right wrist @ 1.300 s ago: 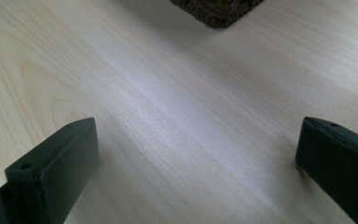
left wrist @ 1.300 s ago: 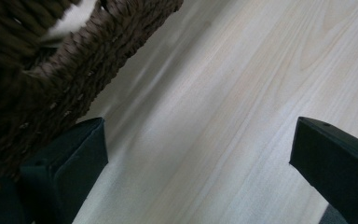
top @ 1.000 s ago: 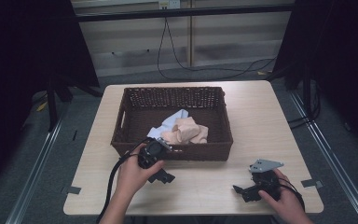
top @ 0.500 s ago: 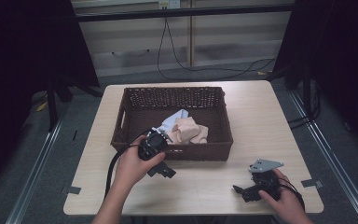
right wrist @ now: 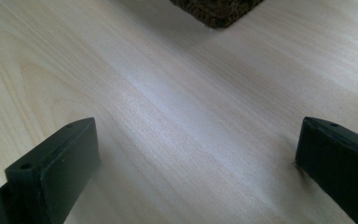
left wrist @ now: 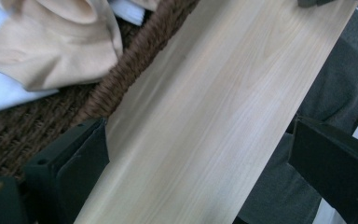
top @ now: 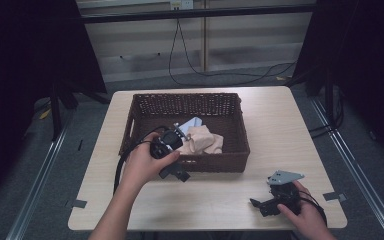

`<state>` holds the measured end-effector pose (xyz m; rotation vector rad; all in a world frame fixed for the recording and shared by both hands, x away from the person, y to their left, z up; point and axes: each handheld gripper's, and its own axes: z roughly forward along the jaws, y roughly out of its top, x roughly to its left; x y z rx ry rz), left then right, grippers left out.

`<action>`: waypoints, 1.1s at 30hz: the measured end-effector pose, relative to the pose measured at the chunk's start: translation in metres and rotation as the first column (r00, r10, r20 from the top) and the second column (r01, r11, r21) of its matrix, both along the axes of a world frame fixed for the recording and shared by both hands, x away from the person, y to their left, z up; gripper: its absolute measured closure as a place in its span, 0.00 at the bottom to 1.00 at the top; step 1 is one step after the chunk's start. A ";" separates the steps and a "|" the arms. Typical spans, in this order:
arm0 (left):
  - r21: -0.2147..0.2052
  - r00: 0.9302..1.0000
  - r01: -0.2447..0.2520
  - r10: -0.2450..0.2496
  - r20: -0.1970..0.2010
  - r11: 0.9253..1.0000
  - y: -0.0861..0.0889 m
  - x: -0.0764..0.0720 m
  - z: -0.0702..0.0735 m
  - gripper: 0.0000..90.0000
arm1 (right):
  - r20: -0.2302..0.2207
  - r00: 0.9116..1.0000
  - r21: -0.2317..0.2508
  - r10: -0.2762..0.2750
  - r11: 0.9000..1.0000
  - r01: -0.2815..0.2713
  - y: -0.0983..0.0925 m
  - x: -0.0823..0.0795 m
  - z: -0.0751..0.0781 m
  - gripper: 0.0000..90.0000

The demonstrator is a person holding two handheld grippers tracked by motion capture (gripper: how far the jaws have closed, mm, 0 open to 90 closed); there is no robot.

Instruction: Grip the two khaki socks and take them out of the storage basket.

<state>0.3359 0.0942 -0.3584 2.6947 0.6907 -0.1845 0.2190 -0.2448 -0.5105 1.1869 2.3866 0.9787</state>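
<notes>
The left gripper, jaws spread wide and holding nothing, hangs over the near rim of the one dark brown woven wicker basket, where one beige crumpled cloth lies on one pale blue cloth, while the right gripper, equally wide and empty, rests on the light wooden table at its near right.

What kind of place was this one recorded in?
Probably a lab or recording room, not a home: a lone table on grey floor, dark curtains at both sides, loose cables along the back wall, and tape marks on the tabletop.
</notes>
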 end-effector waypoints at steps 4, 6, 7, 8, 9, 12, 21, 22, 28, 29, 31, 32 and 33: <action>-0.007 1.000 -0.004 0.004 -0.004 1.000 -0.004 0.006 0.011 0.05 | 0.000 1.000 -0.001 -0.001 1.000 0.001 0.000 0.000 0.000 0.00; -0.009 1.000 -0.010 0.010 -0.006 1.000 -0.006 0.011 0.015 0.05 | 0.000 1.000 0.000 0.000 1.000 0.000 0.000 0.000 0.000 0.00; -0.007 1.000 -0.016 0.016 -0.008 1.000 -0.006 0.013 0.016 0.04 | 0.000 1.000 0.000 0.000 1.000 0.000 0.000 0.000 0.000 0.00; -0.006 1.000 -0.025 0.025 -0.004 1.000 -0.007 0.016 0.017 0.04 | 0.000 1.000 0.002 -0.003 1.000 0.003 0.000 0.000 0.000 0.00; 0.000 0.999 -0.035 0.035 0.002 0.999 -0.008 0.018 0.018 0.04 | 0.000 1.000 0.001 -0.003 1.000 0.003 0.000 0.000 0.000 0.00; -0.009 0.999 -0.045 0.045 0.003 0.999 -0.009 0.026 0.021 0.04 | 0.000 1.000 0.002 -0.003 1.000 0.003 0.000 0.000 0.000 0.00; -0.028 0.994 -0.106 0.106 0.009 0.994 -0.011 0.050 0.016 0.04 | 0.004 1.000 0.001 0.000 1.000 0.000 0.000 0.000 0.000 0.00; -0.034 0.992 -0.123 0.123 0.012 0.992 -0.012 0.052 0.014 0.04 | 0.005 1.000 -0.001 -0.002 1.000 0.002 0.000 0.000 0.000 0.00; -0.049 0.982 -0.186 0.187 0.007 0.981 -0.016 0.067 0.003 0.04 | 0.005 1.000 0.000 -0.001 1.000 0.001 0.000 0.000 0.000 0.00; -0.054 0.981 -0.193 0.194 0.011 0.980 -0.017 0.069 0.001 0.04 | 0.005 1.000 -0.001 -0.002 1.000 0.002 0.000 0.000 0.000 0.00; -0.048 0.978 -0.206 0.207 0.015 0.977 -0.019 0.073 -0.003 0.04 | 0.005 1.000 0.001 0.000 1.000 0.000 0.000 0.000 0.000 0.00; -0.054 0.975 -0.219 0.220 0.018 0.974 -0.020 0.074 -0.004 0.04 | 0.005 1.000 0.001 0.000 1.000 0.000 0.000 0.000 0.000 0.00; -0.053 0.975 -0.221 0.223 0.023 0.974 -0.021 0.076 -0.006 0.04 | 0.007 1.000 -0.002 0.000 1.000 0.000 0.000 0.000 0.000 0.00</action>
